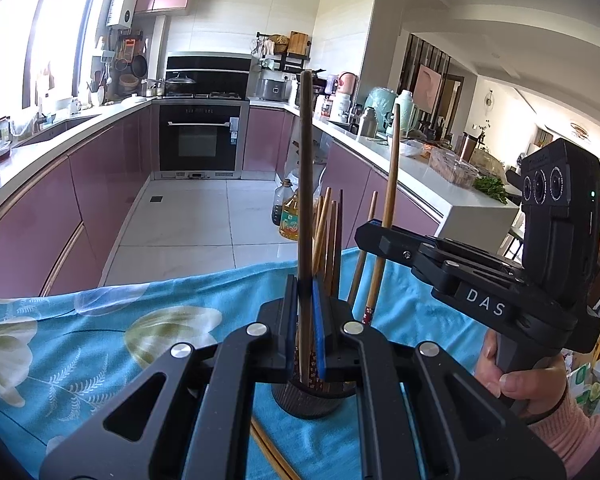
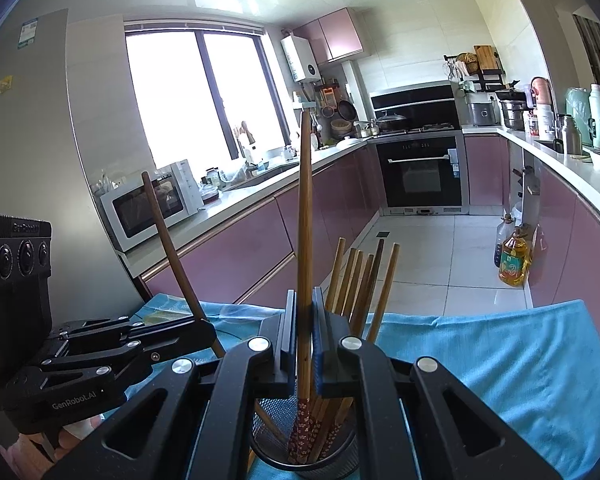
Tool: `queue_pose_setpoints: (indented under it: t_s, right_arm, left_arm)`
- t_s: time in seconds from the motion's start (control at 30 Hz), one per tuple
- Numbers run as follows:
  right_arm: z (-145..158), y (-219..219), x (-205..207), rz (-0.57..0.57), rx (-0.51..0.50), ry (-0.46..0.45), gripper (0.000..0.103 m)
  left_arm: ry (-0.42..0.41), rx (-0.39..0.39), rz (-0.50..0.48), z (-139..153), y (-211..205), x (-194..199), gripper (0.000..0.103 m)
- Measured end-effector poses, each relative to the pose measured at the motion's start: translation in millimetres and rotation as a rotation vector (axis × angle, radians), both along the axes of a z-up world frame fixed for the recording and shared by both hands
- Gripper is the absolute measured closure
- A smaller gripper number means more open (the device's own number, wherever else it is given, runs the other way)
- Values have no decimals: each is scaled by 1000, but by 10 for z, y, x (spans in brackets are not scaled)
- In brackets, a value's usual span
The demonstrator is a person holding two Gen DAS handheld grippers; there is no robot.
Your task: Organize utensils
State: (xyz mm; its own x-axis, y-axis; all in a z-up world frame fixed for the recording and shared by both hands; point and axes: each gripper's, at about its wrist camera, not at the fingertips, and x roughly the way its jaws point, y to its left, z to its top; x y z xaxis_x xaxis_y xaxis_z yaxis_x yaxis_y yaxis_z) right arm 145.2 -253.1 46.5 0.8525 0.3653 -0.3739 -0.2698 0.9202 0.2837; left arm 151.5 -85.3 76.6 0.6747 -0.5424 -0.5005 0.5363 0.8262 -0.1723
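Note:
A dark mesh utensil cup (image 1: 312, 402) stands on a blue flowered cloth (image 1: 100, 340) and holds several wooden chopsticks (image 1: 327, 236). My left gripper (image 1: 305, 312) is shut on a dark chopstick (image 1: 306, 168), upright, with its lower end in the cup. My right gripper (image 2: 305, 312) is shut on a lighter chopstick (image 2: 305, 220) whose patterned end sits inside the cup (image 2: 304, 456). In the left wrist view the right gripper (image 1: 374, 226) holds that chopstick (image 1: 392, 168). In the right wrist view the left gripper (image 2: 204, 330) holds its dark chopstick (image 2: 172, 252).
Two loose chopsticks (image 1: 270, 454) lie on the cloth in front of the cup. Beyond the table edge is a tiled floor with oil bottles (image 1: 290, 216), pink cabinets and an oven (image 1: 200, 138). A white counter (image 1: 456, 188) stands at the right.

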Motion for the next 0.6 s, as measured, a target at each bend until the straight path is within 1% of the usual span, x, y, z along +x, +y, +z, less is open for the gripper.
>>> queue_pose_setpoints:
  t_s: [0.33, 0.6]
  right_arm:
    - [-166, 21, 24, 6, -2, 40, 97]
    - [-291, -10, 24, 1, 11, 78, 97]
  left_arm:
    - [11, 45, -10, -92, -64, 38, 95]
    - [33, 85, -27, -230, -106, 77, 95]
